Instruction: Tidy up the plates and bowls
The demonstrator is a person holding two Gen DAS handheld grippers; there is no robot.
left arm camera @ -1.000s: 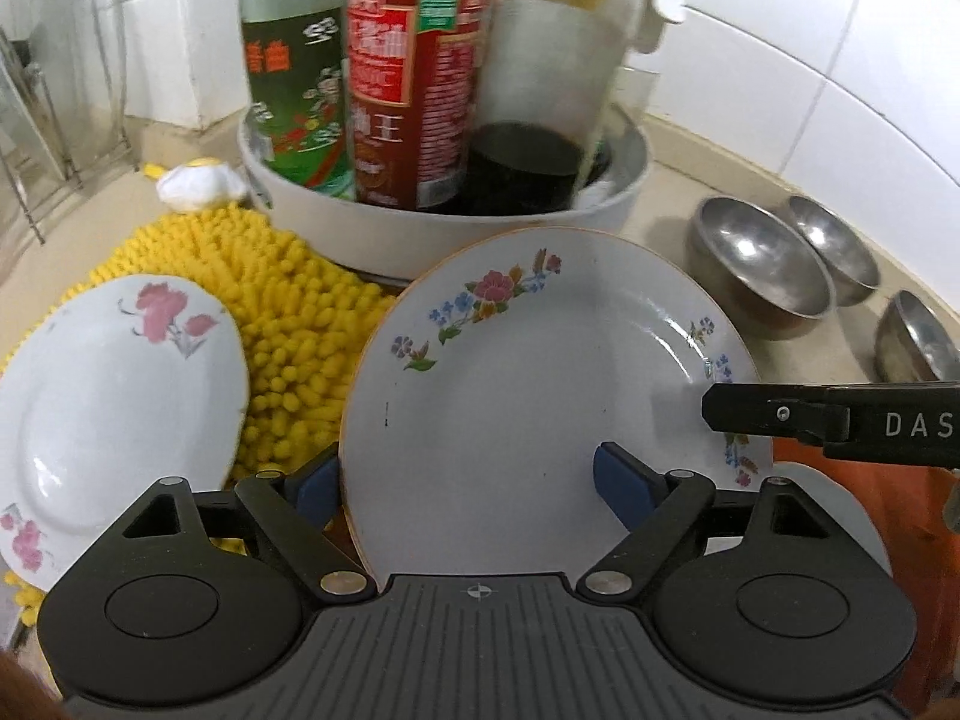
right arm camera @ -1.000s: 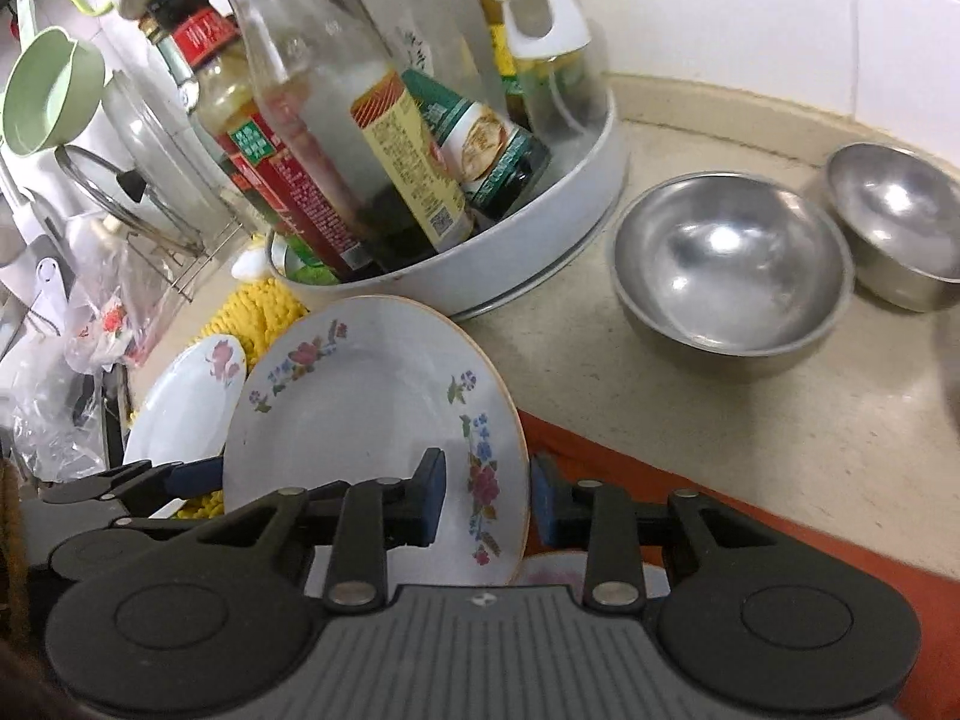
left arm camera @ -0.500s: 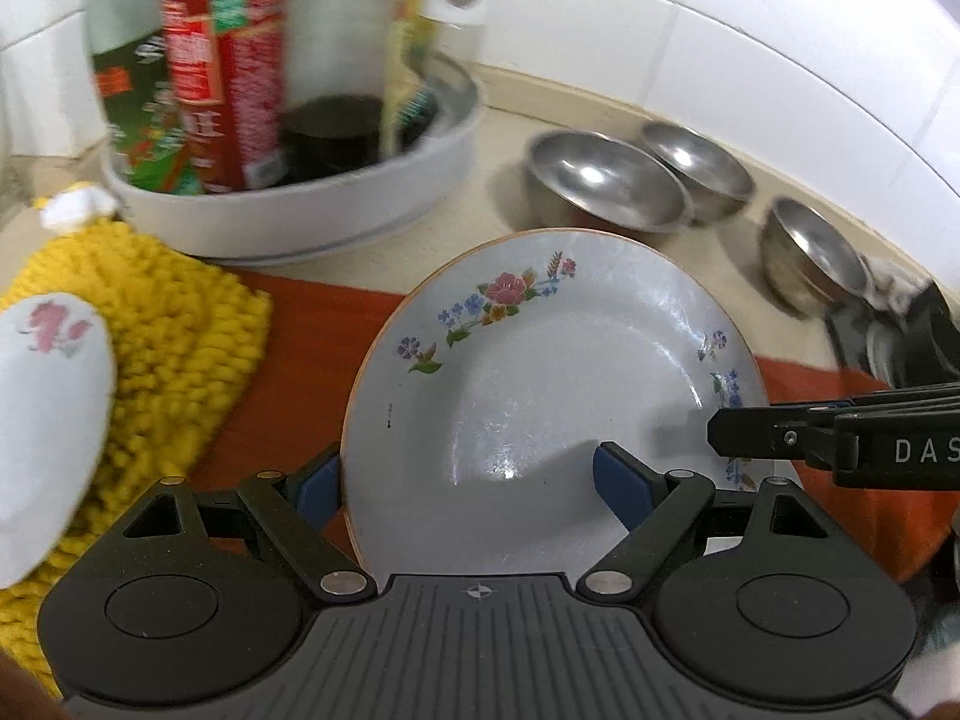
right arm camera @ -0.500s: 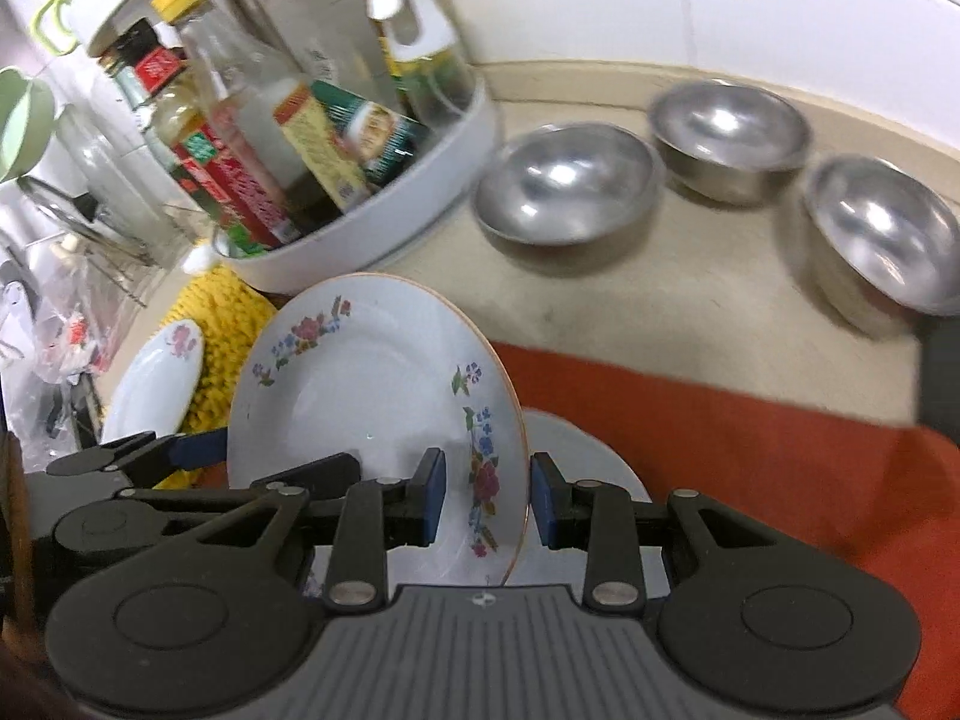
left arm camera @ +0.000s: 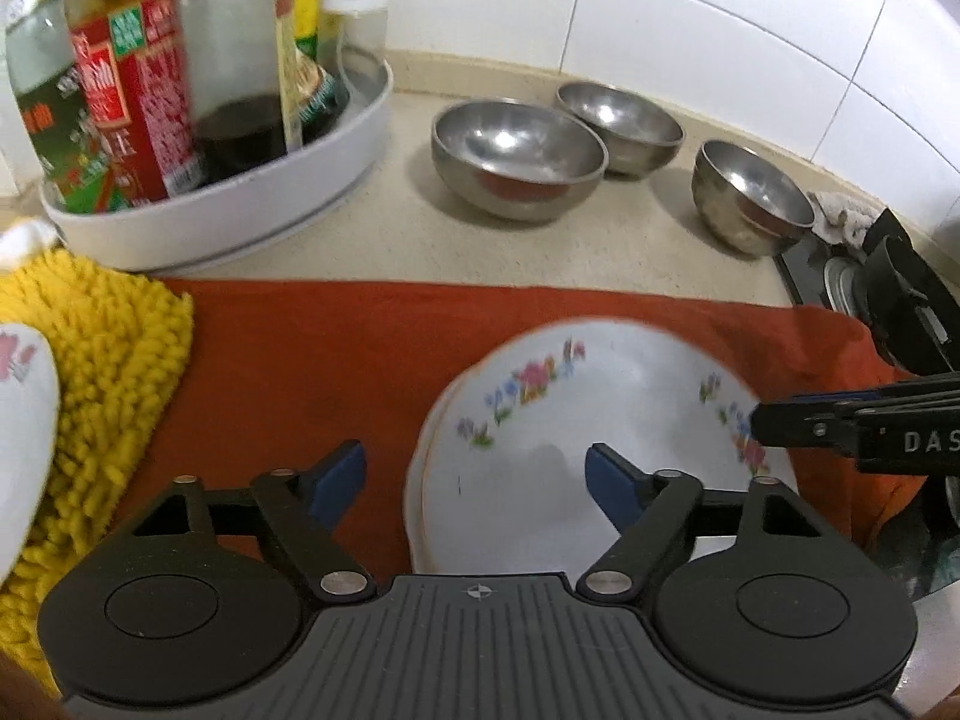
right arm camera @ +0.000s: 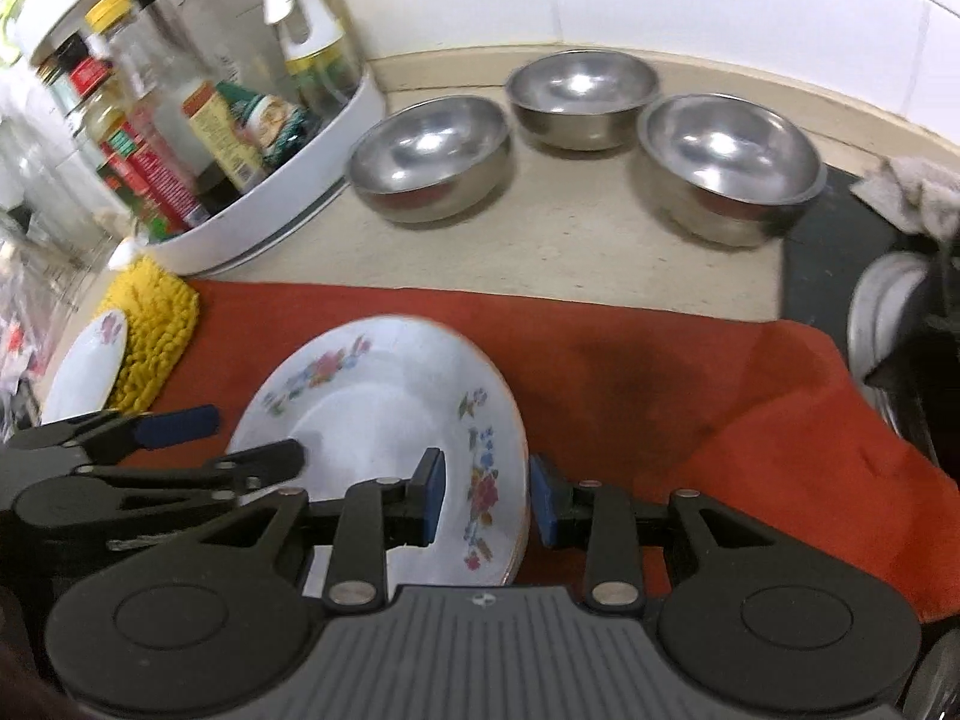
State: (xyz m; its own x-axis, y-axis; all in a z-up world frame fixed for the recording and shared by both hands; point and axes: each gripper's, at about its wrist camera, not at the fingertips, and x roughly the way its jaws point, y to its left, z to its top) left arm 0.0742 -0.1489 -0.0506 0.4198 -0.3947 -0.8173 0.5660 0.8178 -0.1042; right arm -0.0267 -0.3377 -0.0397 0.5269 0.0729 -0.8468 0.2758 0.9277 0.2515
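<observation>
A white floral plate [left arm camera: 600, 420] [right arm camera: 384, 408] lies on top of another plate on the red cloth [left arm camera: 336, 348] [right arm camera: 630, 372]. My left gripper [left arm camera: 477, 480] is open, its jaws wide, straddling the plate's left rim without touching it. My right gripper [right arm camera: 486, 495] is open, its blue pads either side of the plate's right rim with gaps. A second floral plate [left arm camera: 24, 438] [right arm camera: 87, 360] rests on a yellow mop-like mat [left arm camera: 108, 360] at the left. Three steel bowls [left arm camera: 516, 159] [left arm camera: 618, 126] [left arm camera: 750, 198] stand on the counter behind.
A white turntable tray [left arm camera: 240, 222] [right arm camera: 288, 210] with several bottles stands at the back left. A stove edge [left arm camera: 888, 300] and a rag [right arm camera: 912, 192] are at the right. Tiled wall runs behind.
The floral plate was carried right and lowered onto the plate on the red cloth. Both grippers opened and let it go.
</observation>
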